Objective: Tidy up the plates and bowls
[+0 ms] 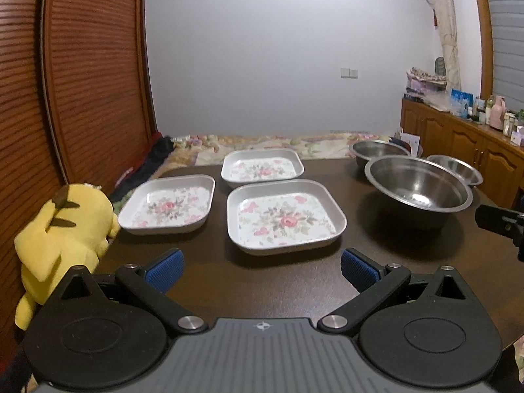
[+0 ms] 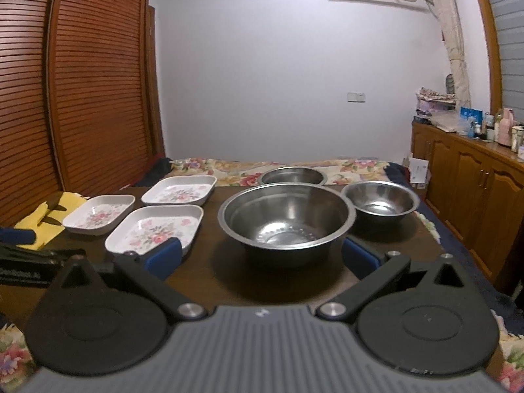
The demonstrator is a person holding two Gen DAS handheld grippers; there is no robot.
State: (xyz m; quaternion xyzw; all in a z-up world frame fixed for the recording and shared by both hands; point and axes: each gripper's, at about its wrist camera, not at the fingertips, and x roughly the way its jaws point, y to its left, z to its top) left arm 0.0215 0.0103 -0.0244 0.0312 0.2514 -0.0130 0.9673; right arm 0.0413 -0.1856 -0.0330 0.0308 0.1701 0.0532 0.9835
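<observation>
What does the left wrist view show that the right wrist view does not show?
Only the left wrist view shows the whole yellow plush toy, with the open left hand-held gripper in front of the nearest square floral plate. Only the right wrist view shows the open right hand-held gripper around the large steel bowl. Both show three floral plates and three steel bowls on the dark wooden table.

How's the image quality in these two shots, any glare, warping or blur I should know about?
Left wrist view: fisheye bows the wooden louvred doors; soft highlights inside the largest steel bowl; the floral plates look slightly soft. Right wrist view: same bowing at the edges, glare spots in that bowl's bottom, a dark shadow on the table beneath it.
</observation>
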